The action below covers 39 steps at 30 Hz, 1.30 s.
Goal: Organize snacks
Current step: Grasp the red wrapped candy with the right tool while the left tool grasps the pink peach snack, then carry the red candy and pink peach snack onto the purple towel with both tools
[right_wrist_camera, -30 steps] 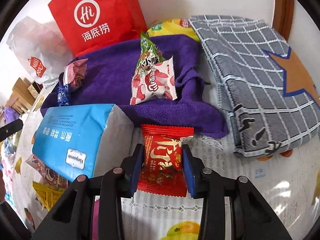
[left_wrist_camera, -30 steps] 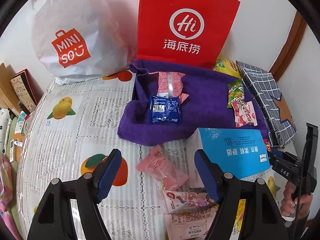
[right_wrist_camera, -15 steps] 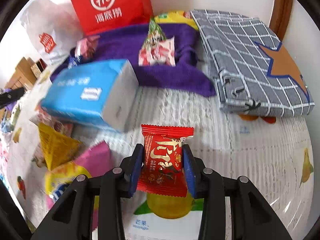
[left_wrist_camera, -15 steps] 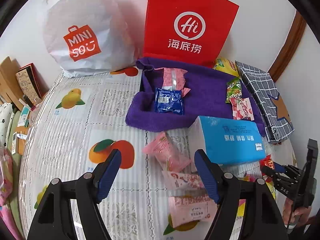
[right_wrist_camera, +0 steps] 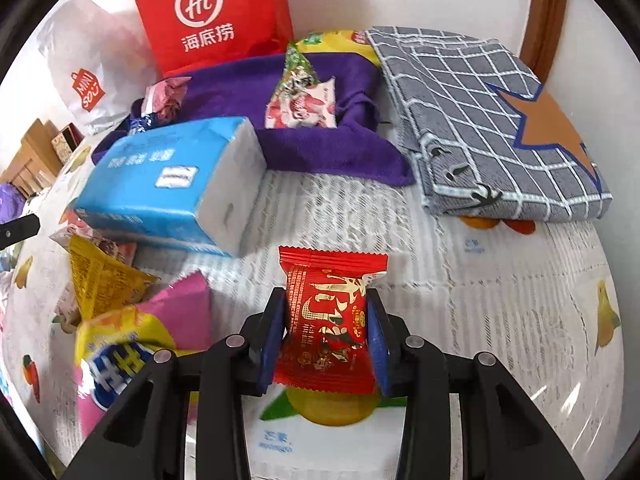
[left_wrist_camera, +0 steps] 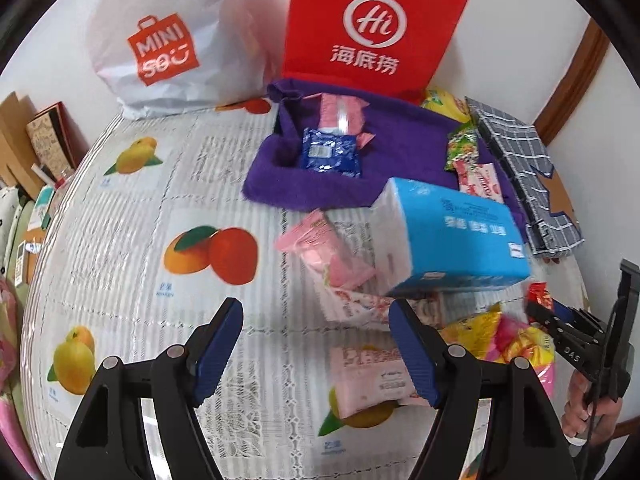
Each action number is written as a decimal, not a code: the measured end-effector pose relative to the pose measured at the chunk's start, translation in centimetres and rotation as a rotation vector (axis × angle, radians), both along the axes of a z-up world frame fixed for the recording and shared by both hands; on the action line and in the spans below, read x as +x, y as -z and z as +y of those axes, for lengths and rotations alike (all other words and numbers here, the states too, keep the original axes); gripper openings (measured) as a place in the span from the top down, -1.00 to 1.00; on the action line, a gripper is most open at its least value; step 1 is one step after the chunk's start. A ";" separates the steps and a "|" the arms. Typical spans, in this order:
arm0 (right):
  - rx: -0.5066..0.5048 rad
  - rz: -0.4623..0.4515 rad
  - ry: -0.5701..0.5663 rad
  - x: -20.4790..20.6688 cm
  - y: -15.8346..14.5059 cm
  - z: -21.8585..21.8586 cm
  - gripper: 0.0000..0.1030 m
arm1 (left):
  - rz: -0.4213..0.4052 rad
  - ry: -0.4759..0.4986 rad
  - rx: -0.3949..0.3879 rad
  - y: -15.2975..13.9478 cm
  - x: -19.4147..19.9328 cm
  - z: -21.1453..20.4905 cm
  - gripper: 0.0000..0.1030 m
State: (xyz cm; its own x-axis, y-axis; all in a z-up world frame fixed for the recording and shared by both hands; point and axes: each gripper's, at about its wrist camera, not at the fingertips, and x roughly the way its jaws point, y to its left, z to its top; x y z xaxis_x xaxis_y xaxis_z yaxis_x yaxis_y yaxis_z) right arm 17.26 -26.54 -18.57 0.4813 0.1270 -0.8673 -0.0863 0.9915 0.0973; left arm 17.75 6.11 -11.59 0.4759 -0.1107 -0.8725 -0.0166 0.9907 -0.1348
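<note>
Red snack (right_wrist_camera: 326, 322) is clamped in right gripper (right_wrist_camera: 326, 336) mid-sort – left gripper (left_wrist_camera: 316, 344) gaped, empty – drop spot w/ like snacks needed next.

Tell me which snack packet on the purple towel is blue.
The dark blue packet near the purple towel's left end, partly overlapping a pink wrapper. The towel's other packets are green and red-and-white.

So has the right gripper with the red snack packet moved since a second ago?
Yes. The right gripper, shut on the red snack packet, has pulled back from the purple towel, which now sits farther up the right wrist view.
</note>
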 end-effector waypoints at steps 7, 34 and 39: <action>0.020 -0.001 0.016 0.1 0.6 -0.6 0.26 | 0.027 -0.038 0.008 1.0 2.1 0.6 -0.43; 0.011 -0.045 0.010 1.5 -0.7 -0.4 0.25 | 0.045 0.029 0.006 3.6 6.8 -0.8 0.28; 0.025 -0.090 0.021 0.3 -2.9 -0.2 0.25 | 0.011 -0.005 0.005 1.8 5.4 1.0 0.28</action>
State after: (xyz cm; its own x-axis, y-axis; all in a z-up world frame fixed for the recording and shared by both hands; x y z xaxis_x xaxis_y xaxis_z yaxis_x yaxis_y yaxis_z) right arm 17.59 -26.78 -15.65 0.5600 0.1371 -0.8171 -0.0754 0.9906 0.1144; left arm 23.14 7.08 -13.38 0.4671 -0.1041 -0.8780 -0.0228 0.9913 -0.1296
